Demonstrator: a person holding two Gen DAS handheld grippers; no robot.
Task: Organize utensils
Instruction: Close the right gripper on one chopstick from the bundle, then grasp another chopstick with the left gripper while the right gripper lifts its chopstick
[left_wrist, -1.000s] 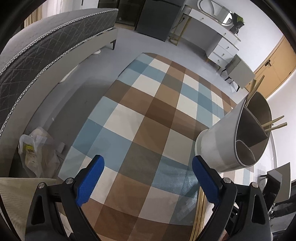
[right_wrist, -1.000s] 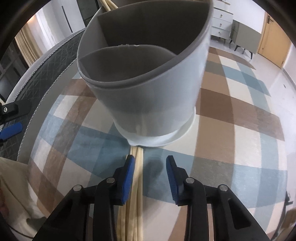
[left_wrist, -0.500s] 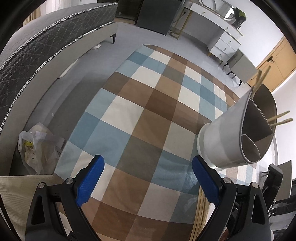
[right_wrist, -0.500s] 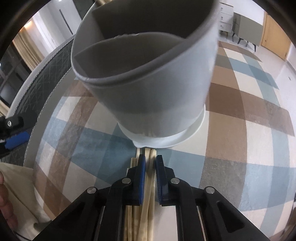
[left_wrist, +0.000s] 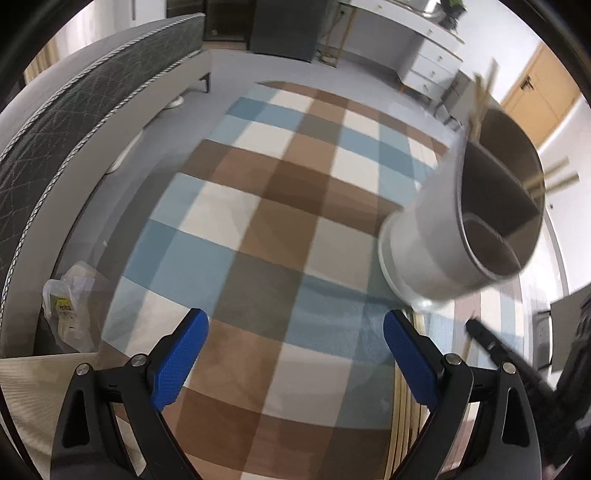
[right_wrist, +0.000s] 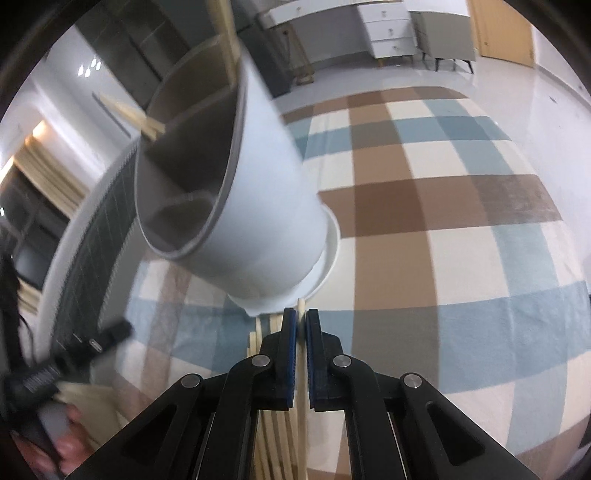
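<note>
A white utensil holder (right_wrist: 258, 206) with grey divided compartments stands on a glass table; several wooden chopsticks (right_wrist: 125, 110) stick out of its far compartment. My right gripper (right_wrist: 301, 325) is shut on one wooden chopstick (right_wrist: 301, 310) just in front of the holder's base, above a row of loose chopsticks (right_wrist: 273, 424). In the left wrist view the holder (left_wrist: 436, 251) is at the right, and loose chopsticks (left_wrist: 404, 424) lie below it. My left gripper (left_wrist: 293, 354) is open and empty, left of the holder.
A plaid rug (left_wrist: 280, 206) shows through the glass table. A grey bed (left_wrist: 74, 122) is at the left with a plastic bag (left_wrist: 66, 314) beside it. A white dresser (right_wrist: 384, 29) and a wooden door (right_wrist: 502, 29) are far back.
My right gripper closed on one chopstick from the loose row and turned, so the holder now sits left of it. My left gripper stayed open and shifted slightly.
</note>
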